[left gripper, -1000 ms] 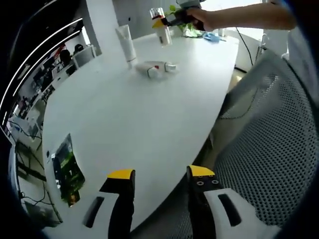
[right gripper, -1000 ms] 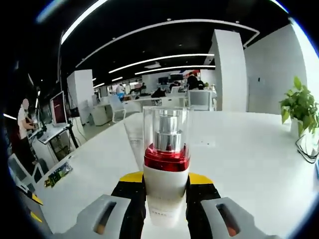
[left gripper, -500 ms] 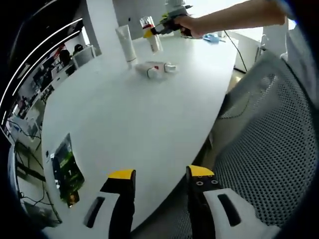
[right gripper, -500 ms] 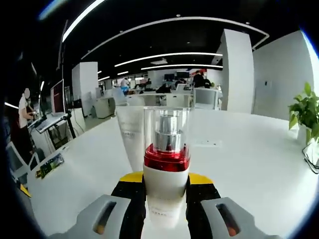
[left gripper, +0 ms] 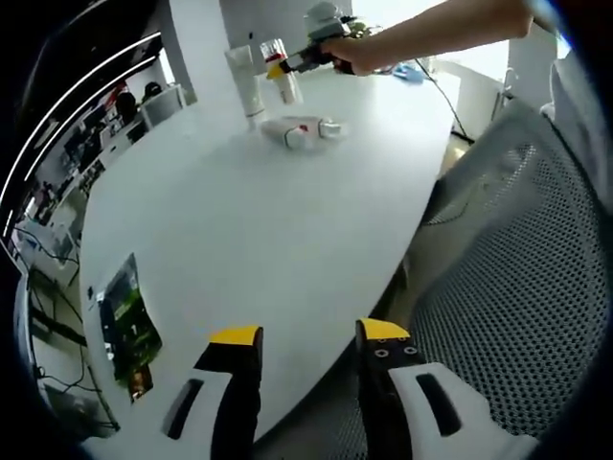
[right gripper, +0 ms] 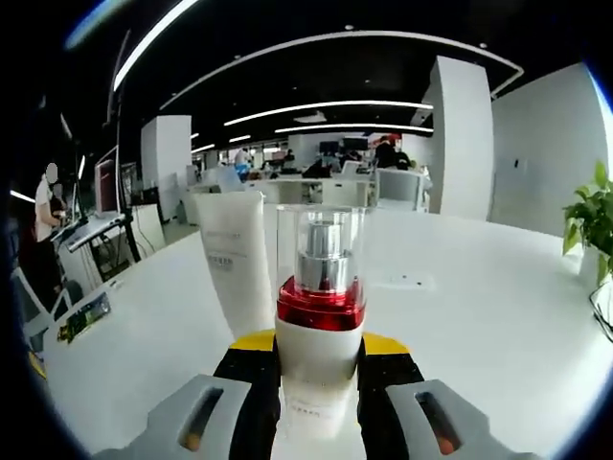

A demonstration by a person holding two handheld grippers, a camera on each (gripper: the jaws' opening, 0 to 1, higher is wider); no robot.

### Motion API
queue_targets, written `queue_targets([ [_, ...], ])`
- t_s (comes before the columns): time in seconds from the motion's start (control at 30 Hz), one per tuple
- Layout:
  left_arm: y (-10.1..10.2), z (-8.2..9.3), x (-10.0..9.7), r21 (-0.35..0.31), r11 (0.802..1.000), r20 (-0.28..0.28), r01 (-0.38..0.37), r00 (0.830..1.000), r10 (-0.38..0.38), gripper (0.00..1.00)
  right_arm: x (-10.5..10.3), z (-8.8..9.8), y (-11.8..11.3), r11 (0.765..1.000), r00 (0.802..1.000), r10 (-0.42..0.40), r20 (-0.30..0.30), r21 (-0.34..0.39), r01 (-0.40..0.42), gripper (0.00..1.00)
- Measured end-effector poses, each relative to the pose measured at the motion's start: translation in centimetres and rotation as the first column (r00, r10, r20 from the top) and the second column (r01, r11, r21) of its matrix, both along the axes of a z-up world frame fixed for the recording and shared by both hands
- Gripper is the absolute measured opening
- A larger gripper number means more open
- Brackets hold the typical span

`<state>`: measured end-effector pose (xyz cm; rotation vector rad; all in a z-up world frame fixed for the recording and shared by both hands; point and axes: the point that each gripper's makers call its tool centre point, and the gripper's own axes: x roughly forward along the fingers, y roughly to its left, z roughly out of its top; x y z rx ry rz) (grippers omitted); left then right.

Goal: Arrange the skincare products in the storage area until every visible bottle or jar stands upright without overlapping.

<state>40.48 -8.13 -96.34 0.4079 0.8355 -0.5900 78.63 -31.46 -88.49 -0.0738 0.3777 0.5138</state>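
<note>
Right gripper view: my right gripper (right gripper: 317, 369) clamps the pump bottle (right gripper: 319, 321) upright, just beside the standing white tube (right gripper: 235, 259). Setting it down too close could topple that tube. My left gripper (left gripper: 305, 345) hangs released over the table (left gripper: 249, 240) edge.

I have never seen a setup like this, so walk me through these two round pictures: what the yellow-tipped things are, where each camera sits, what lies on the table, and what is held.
No robot here: a person holds a two-jaw gripper in each hand, with a fisheye camera riding on each.

The left gripper view looks along the left gripper, open and empty, at the near edge of a white table. Far across it stand a white tube, upright, and a white bottle lying on its side.

The right gripper view looks along the right gripper, shut on a pump bottle with a red collar and clear cap, held upright beside that tube.

A green card lies near the table's edge.
</note>
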Motion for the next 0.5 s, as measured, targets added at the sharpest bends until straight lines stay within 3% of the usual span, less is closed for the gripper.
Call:
queue_targets([
  [0.5, 0.2, -0.3, -0.1, 0.002, 1.0, -0.018, -0.008, 1.0, 0.008, 0.35, 2.0, -1.9, 0.4, 0.999, 1.0, 0.009, 0.005, -0.035, -0.008, 0.25],
])
